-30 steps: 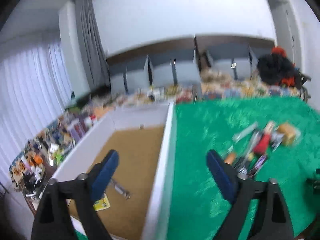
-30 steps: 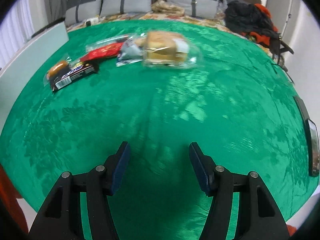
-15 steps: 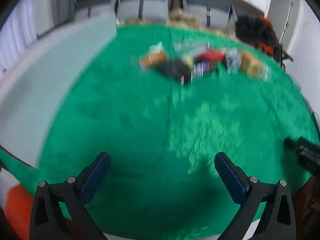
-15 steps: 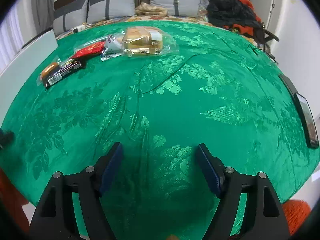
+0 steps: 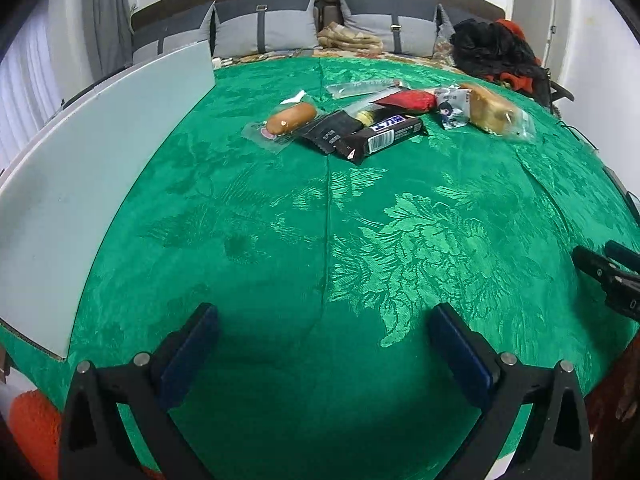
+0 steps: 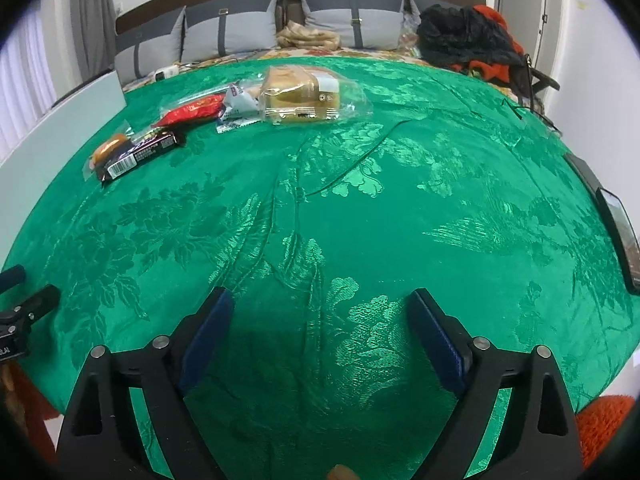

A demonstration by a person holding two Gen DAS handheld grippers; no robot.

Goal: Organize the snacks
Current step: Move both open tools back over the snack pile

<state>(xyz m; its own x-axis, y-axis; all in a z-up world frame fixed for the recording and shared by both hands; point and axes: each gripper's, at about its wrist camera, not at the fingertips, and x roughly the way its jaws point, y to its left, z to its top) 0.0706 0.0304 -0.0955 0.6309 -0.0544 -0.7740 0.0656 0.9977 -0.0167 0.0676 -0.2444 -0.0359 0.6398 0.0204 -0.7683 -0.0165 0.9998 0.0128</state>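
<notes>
Green floral damask cloth (image 5: 400, 240) covers your worktop, with the clear-wrapped and dark foil snack packets (image 5: 376, 120) clustered at its far side, well apart from both tools. Your left hand-held gripper (image 5: 324, 344) and right hand-held gripper (image 6: 320, 328) both gape empty. You look between picks: next, reach forward to one packet.

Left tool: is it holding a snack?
No, the left tool is open and empty above the green cloth, far from the snacks.
</notes>
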